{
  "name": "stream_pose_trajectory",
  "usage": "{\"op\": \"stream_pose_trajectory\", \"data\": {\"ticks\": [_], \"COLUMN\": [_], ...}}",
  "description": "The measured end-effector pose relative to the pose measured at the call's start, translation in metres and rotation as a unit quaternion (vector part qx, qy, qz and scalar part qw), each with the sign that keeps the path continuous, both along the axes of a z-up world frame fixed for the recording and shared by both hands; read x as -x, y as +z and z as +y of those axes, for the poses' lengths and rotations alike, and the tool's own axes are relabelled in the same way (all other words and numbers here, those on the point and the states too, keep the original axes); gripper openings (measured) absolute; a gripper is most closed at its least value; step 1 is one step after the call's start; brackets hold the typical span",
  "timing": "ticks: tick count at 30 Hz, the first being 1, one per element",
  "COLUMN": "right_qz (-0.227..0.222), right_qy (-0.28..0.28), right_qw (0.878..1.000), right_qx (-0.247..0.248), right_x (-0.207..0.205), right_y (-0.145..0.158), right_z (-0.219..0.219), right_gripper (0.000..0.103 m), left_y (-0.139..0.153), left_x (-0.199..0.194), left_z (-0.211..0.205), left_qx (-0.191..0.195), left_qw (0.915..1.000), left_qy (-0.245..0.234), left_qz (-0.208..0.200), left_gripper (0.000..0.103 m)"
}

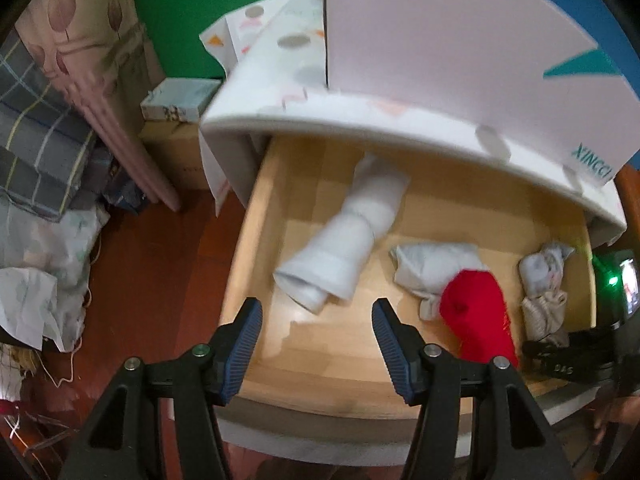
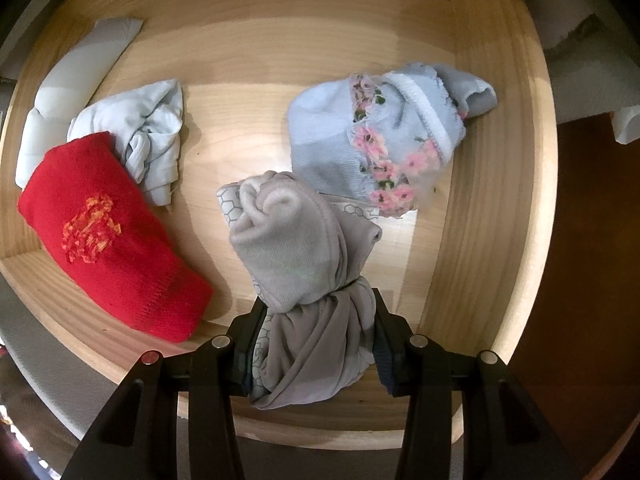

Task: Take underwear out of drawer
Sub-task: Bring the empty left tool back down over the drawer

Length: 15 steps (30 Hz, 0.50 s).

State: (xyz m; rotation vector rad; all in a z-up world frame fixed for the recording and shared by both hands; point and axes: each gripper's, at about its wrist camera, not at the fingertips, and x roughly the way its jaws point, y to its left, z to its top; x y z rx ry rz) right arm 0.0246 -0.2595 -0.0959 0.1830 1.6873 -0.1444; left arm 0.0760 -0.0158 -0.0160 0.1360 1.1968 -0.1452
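Observation:
The wooden drawer (image 1: 260, 216) stands pulled out of a white cabinet. In it lie a white rolled garment (image 1: 344, 248), a pale blue crumpled piece (image 1: 432, 268), a red knitted piece (image 1: 480, 320) and, at the right, a pale blue floral underwear (image 2: 368, 136). My right gripper (image 2: 320, 332) is shut on a beige rolled underwear (image 2: 304, 240), which also shows in the left wrist view (image 1: 540, 308), near the drawer's front right. My left gripper (image 1: 316, 320) is open and empty above the drawer's front, just before the white roll.
The white cabinet top (image 1: 360, 120) overhangs the drawer's back, with a white board (image 1: 440, 40) standing on it. Left of the cabinet are a cardboard box (image 1: 172, 148), a pink curtain (image 1: 100, 80) and piled bedding (image 1: 40, 160) on a red-brown floor (image 1: 160, 300).

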Motion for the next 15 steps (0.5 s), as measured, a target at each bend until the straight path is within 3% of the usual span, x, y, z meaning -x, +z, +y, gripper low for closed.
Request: {"op": "stream_pose_trajectory", "data": {"ticks": [4, 11, 15], "right_qz": [-0.006, -0.039, -0.056], "right_qy": [0.0, 0.009, 0.017], "right_qw": [1.0, 0.999, 0.998], "right_qx": [-0.002, 0.001, 0.008], "right_x": [0.002, 0.001, 0.002], "right_y": [0.002, 0.017, 0.026], "right_z": [-0.003, -0.002, 0.001], "right_gripper": [0.042, 0.042, 0.042], "left_y": [-0.011, -0.004, -0.005], "left_x": [0.001, 0.003, 0.0], "left_z": [0.0, 0.013, 0.017], "left_qx": [-0.01, 0.01, 0.021], "left_qw": [0.9999, 0.9986, 0.9984], "left_qy": [0.008, 0.04, 0.045], "left_qz": [0.002, -0.032, -0.027], "left_gripper": [0.059, 0.059, 0.059]}}
